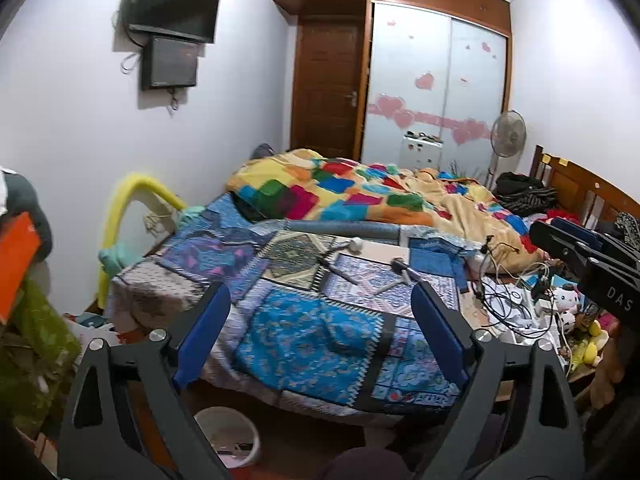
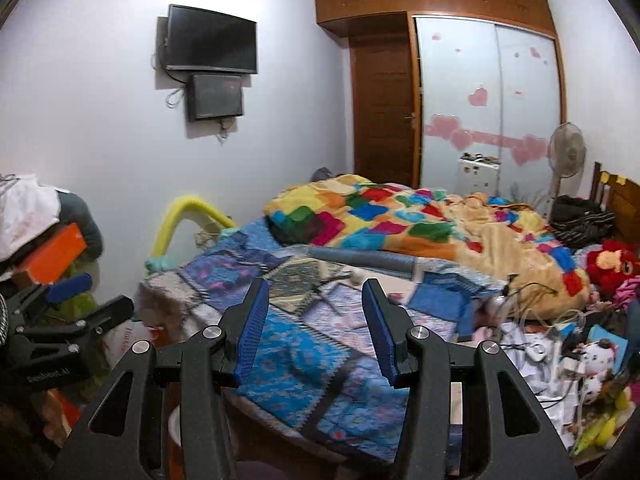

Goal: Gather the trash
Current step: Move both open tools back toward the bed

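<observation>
Trash bin (image 1: 230, 434): white pail on the floor at the foot of the bed, below my left jaws; some small scraps lie in it. The left view shows it plainly; in the right view only a pale sliver shows behind my fingers.
Left gripper (image 1: 322, 334): my jaws stand wide apart, nothing between the blue pads.
Right gripper (image 2: 316, 330): jaws partly parted, empty; the left view catches it from the side at the right edge.
Bed (image 1: 320, 332): blue patterned spreads at the near end, a multicoloured patchwork quilt (image 1: 360, 196) heaped further back.
Cables (image 1: 508, 292): a tangle among papers at the bed's right side, beside a white plush toy (image 1: 568, 300).
Red plush (image 2: 610, 266): clear in the right view only.
Wall: dark television (image 2: 211, 40), smaller screen beneath it.
Far end: wooden door (image 1: 328, 88), sliding wardrobe with pink hearts, standing fan (image 1: 508, 134).
</observation>
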`<state>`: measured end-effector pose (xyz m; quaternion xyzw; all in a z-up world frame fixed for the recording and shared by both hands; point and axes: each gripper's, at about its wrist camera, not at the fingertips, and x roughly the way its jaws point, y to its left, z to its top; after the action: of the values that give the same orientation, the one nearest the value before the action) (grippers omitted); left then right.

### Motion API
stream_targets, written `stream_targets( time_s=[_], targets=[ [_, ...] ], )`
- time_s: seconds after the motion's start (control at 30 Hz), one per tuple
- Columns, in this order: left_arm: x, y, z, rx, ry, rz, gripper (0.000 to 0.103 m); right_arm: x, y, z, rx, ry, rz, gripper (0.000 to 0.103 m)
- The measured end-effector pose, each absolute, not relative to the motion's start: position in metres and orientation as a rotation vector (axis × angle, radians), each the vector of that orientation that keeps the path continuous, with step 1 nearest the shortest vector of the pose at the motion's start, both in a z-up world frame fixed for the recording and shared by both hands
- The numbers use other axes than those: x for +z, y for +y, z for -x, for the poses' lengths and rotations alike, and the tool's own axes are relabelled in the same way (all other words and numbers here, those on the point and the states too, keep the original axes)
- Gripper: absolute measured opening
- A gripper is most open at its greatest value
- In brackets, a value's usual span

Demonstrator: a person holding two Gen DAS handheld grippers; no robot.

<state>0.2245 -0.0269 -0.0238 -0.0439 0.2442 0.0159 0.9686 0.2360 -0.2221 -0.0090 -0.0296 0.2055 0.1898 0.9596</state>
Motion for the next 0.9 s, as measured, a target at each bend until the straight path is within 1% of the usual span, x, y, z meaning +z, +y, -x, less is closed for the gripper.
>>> stream_targets(
  time_s=[0.03,0.07,0.1,0.13,0.2,0.27,0.63,0.9],
  targets=[
    [-0.025,-0.030,-0.229,0.026,0.499,0.089,0.094,-0.010,-0.227,-0.236,0.370,0.415,0.067,0.046],
    [-0.028,-0.035,-0.238,0.016,0.508,0.089,0.095,-0.011,-0.234,-0.240,0.352,0.417,0.071,0.055],
    [-0.030,-0.040,-0.245,0.010,0.515,0.087,0.095,-0.013,-0.239,-0.243,0.341,0.419,0.070,0.067],
    [-0.033,-0.044,-0.251,0.004,0.523,0.084,0.095,-0.015,-0.246,-0.247,0.327,0.418,0.061,0.073],
    [-0.040,-0.052,-0.267,-0.010,0.545,0.074,0.097,-0.017,-0.258,-0.251,0.302,0.412,0.044,0.087],
    [-0.046,-0.059,-0.279,-0.021,0.560,0.067,0.098,-0.021,-0.270,-0.259,0.266,0.411,0.037,0.092],
    [-0.102,-0.090,-0.380,-0.092,0.700,0.039,0.098,-0.058,-0.304,-0.329,0.214,0.532,0.045,0.092],
    [-0.158,-0.106,-0.452,-0.140,0.810,0.038,0.098,-0.108,-0.313,-0.394,0.217,0.675,0.037,0.092]
  ],
)
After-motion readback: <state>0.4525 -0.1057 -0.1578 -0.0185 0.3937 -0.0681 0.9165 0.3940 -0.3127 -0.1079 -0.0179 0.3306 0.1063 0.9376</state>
